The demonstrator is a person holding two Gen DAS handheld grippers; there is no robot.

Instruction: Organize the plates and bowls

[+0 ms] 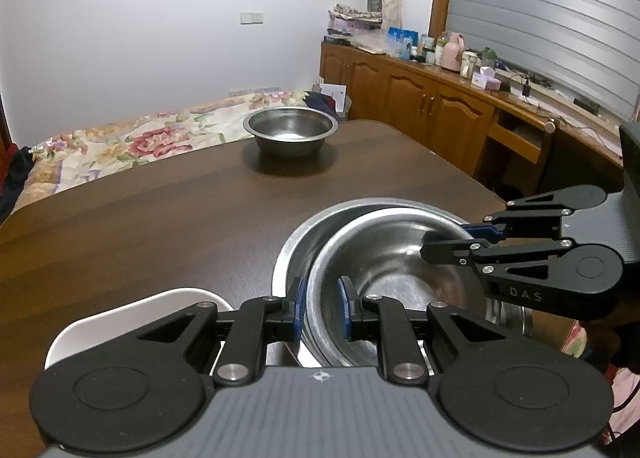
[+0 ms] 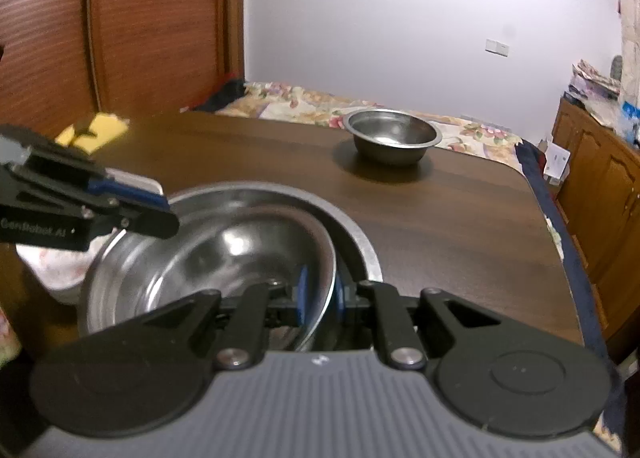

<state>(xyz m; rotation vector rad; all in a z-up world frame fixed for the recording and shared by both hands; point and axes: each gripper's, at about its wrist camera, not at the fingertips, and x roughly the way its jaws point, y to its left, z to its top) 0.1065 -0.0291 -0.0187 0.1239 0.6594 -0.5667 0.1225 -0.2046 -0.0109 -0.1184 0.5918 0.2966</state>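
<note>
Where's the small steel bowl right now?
In both views, the small steel bowl sits alone at the table's far edge, near the floral bed.

A shiny steel bowl (image 1: 384, 258) is sitting tilted inside a larger steel basin (image 1: 316, 230) at the near bench edge. A smaller steel bowl (image 1: 291, 131) is standing upright, well apart at the far side. A white plate (image 1: 120, 314) is lying beside the basin.

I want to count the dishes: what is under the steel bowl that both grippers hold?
A larger steel basin sits under the held bowl, its rim showing around it. The bowl covers the basin's bottom.
</note>
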